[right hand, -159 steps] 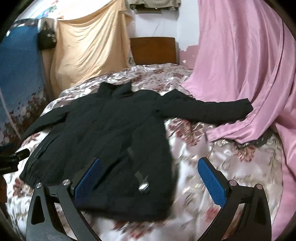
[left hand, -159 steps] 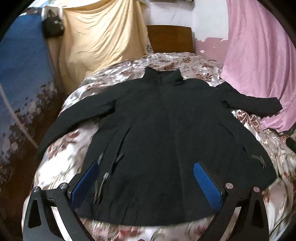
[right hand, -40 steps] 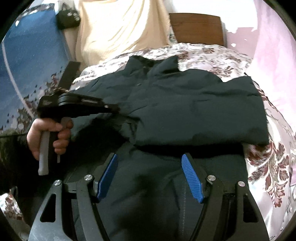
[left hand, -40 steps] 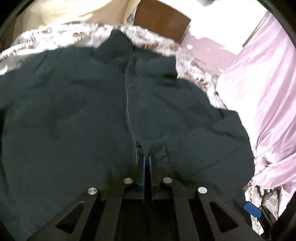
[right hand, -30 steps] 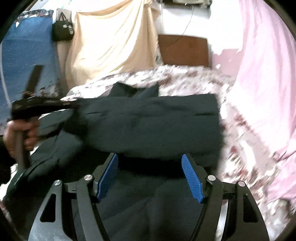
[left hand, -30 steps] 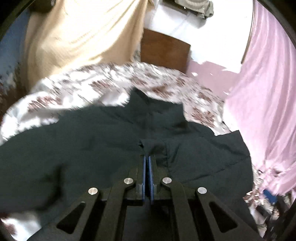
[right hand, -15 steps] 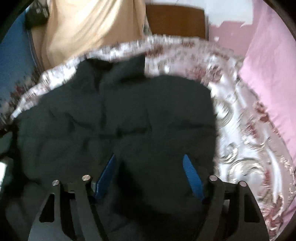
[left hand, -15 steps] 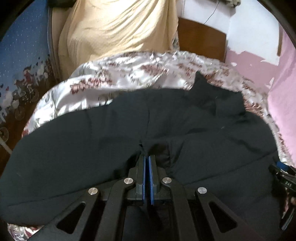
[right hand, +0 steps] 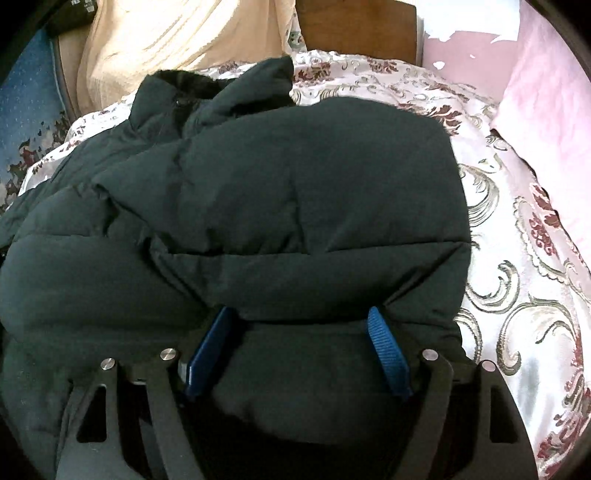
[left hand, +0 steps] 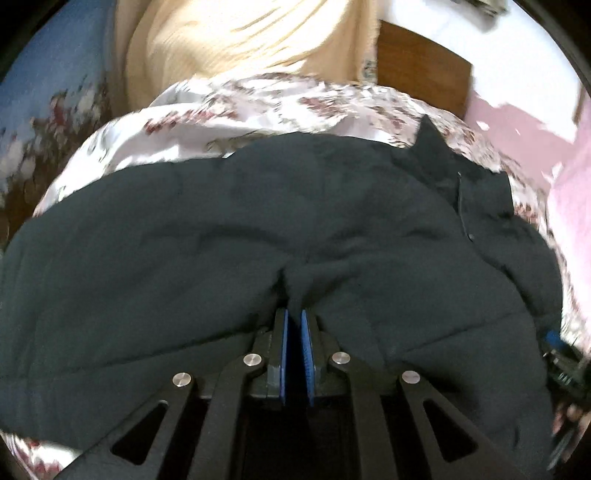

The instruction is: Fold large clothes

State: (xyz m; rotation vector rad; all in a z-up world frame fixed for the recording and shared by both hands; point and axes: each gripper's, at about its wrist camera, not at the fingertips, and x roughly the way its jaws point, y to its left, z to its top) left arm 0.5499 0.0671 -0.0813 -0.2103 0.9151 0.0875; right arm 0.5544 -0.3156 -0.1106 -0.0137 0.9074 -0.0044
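Note:
A large dark padded jacket [left hand: 258, 229] lies on the floral bedspread [left hand: 258, 96], with its sleeves folded across the body. My left gripper [left hand: 294, 314] is shut on a pinch of the jacket's fabric, its blue pads [left hand: 282, 343] nearly together. In the right wrist view the jacket [right hand: 295, 184] fills the middle, collar [right hand: 221, 92] at the far end. My right gripper [right hand: 299, 325] is open, its blue pads [right hand: 386, 350] spread wide and pushed against a folded layer of the jacket without clamping it.
A cream cloth [right hand: 177, 40] hangs at the back left and a wooden headboard [right hand: 354, 26] stands behind the bed. Pink fabric [right hand: 554, 92] drapes along the right side. Bare bedspread [right hand: 517, 277] lies right of the jacket. The other gripper shows at the left view's right edge [left hand: 561, 362].
My left gripper has carried its pinch of jacket leftward over the body. My right gripper has dropped lower and closer onto the folded jacket, still open.

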